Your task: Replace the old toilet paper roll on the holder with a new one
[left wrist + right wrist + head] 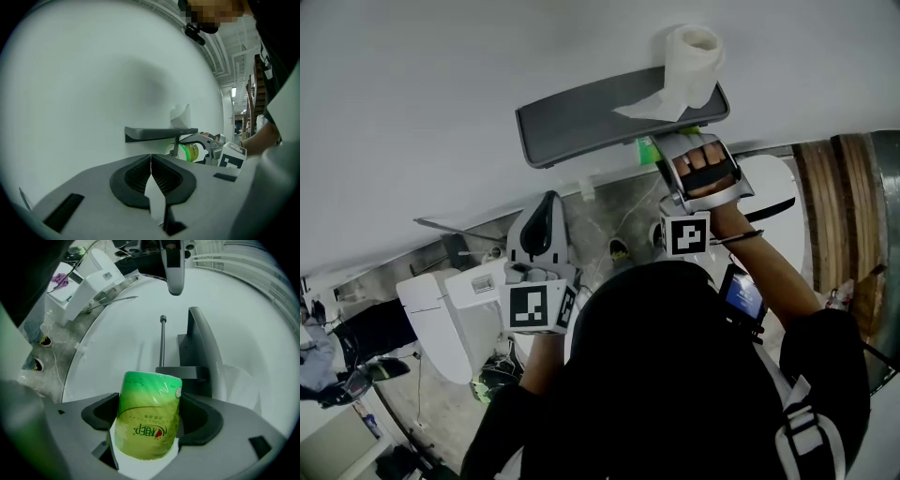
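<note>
A dark grey holder shelf is fixed to the white wall, and a white toilet paper roll stands on its right end with a loose tail hanging down. My right gripper is just under that end, shut on a green-wrapped new roll. The holder's thin metal rod and shelf lie straight ahead of it, apart from the roll. My left gripper hangs lower left, jaws shut, a white sliver showing low between them. From there the shelf and green roll show to the right.
A white toilet stands below left on a marbled floor with loose cables. Wooden slats run along the right. The wall round the holder is bare.
</note>
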`<state>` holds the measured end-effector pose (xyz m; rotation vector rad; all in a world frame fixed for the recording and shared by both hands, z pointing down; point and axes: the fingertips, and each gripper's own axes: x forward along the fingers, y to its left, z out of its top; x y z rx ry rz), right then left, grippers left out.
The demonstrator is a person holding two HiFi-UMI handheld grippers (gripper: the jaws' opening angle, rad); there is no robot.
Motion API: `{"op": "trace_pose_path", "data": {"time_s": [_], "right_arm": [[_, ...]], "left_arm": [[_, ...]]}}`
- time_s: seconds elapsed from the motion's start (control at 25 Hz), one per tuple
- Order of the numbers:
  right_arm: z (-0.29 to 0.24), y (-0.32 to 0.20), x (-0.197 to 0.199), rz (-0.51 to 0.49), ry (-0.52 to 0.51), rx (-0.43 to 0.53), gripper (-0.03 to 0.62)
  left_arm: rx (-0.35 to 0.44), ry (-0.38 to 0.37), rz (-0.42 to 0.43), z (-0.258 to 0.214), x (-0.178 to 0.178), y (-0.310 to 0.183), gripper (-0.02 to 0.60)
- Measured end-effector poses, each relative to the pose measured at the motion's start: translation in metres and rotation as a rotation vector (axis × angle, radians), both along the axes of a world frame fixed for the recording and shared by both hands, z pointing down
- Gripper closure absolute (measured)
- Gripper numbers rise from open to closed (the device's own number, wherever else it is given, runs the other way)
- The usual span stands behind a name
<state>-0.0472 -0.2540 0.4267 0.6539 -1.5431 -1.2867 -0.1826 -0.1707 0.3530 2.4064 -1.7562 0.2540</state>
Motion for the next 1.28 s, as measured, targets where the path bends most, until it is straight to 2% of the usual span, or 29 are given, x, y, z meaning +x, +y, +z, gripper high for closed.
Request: {"op": "trace_pose_path", "data": {"time_s": [0.12, 0.28, 0.52, 0.6, 0.8, 1.0, 1.04, 1.08, 1.16, 1.2, 1.28], "right_arm": [[-0.002, -0.002, 0.000, 0.001, -0.007, 0.015, 0.187], [-0.001, 0.002, 0.000, 0.002, -0.033, -0.033, 0.186], [-0.018, 0.024, -0.014, -0.060, -0.180, -0.155, 0.187], [-0.027, 0.033, -0.017, -0.078, -0.235, -0.221, 0.187], [-0.058, 0.062, -0.028, -0.159, -0.424, -0.448, 0.187], [-0.127, 0.075, -0.031, -0.230, -0.752, -0.596, 0.197], [-0.143, 0.074, -0.028, -0.238, -0.820, -0.602, 0.213], [-0.157, 0.072, -0.021, -0.242, -0.887, -0.600, 0.262], [-0.180, 0.063, -0.001, -0.215, -1.045, -0.585, 0.430], [-0.188, 0.057, 0.011, -0.191, -1.136, -0.579, 0.493], [-0.199, 0.045, 0.033, -0.155, -1.303, -0.572, 0.531]], "left_arm": [[-0.004, -0.001, -0.005, 0.002, -0.003, 0.001, 0.558], [-0.006, 0.004, 0.004, 0.003, -0.004, 0.000, 0.558], [0.002, 0.002, 0.027, 0.003, -0.003, -0.007, 0.558], [0.005, 0.002, 0.039, 0.002, -0.001, -0.009, 0.558], [-0.003, 0.004, 0.064, 0.001, 0.010, -0.014, 0.558], [0.025, 0.011, 0.086, -0.009, 0.022, -0.021, 0.558], [0.023, 0.011, 0.085, -0.010, 0.023, -0.021, 0.558], [0.021, 0.011, 0.083, -0.011, 0.024, -0.022, 0.558], [0.038, 0.013, 0.090, -0.015, 0.027, -0.023, 0.558], [0.047, 0.015, 0.095, -0.016, 0.028, -0.023, 0.558], [0.058, 0.017, 0.098, -0.018, 0.030, -0.023, 0.558]]}}
